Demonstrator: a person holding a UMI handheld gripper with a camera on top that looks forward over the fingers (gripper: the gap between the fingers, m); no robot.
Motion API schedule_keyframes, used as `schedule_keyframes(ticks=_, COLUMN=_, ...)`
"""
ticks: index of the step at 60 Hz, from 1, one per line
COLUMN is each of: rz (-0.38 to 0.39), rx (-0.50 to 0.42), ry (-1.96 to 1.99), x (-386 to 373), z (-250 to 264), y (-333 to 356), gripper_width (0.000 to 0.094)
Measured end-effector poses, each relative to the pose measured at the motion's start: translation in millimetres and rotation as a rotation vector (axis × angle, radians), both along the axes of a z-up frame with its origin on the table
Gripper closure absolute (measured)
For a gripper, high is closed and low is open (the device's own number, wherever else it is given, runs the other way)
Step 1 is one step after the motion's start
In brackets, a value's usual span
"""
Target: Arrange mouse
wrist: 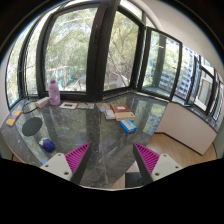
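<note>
My gripper (pixel 112 160) is open and empty above the near part of a grey marble table (pixel 95 130). Its magenta pads (pixel 78 155) stand wide apart with only table top between them. A small blue object (pixel 48 145), which looks like the mouse, lies on the table to the left of the left finger. A dark round mat (pixel 32 127) lies just beyond it, further left.
A pink bottle (pixel 54 92) stands at the far left by the windows. Flat papers (pixel 70 104), a stack of books (pixel 120 112) and a blue box (pixel 128 126) lie beyond the fingers. A yellow item (pixel 12 121) lies far left. A white counter (pixel 185 125) stands right.
</note>
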State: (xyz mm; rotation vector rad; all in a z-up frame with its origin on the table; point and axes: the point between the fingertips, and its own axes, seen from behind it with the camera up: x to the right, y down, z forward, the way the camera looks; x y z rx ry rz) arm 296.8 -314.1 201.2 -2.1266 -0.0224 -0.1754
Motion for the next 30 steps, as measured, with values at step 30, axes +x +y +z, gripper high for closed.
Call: schedule_keyframes(ticks=30, rz=-0.066, rx=-0.051, ry=0.003, x=-30.5, z=-70.5, y=-118.7, gripper_width=0.0082)
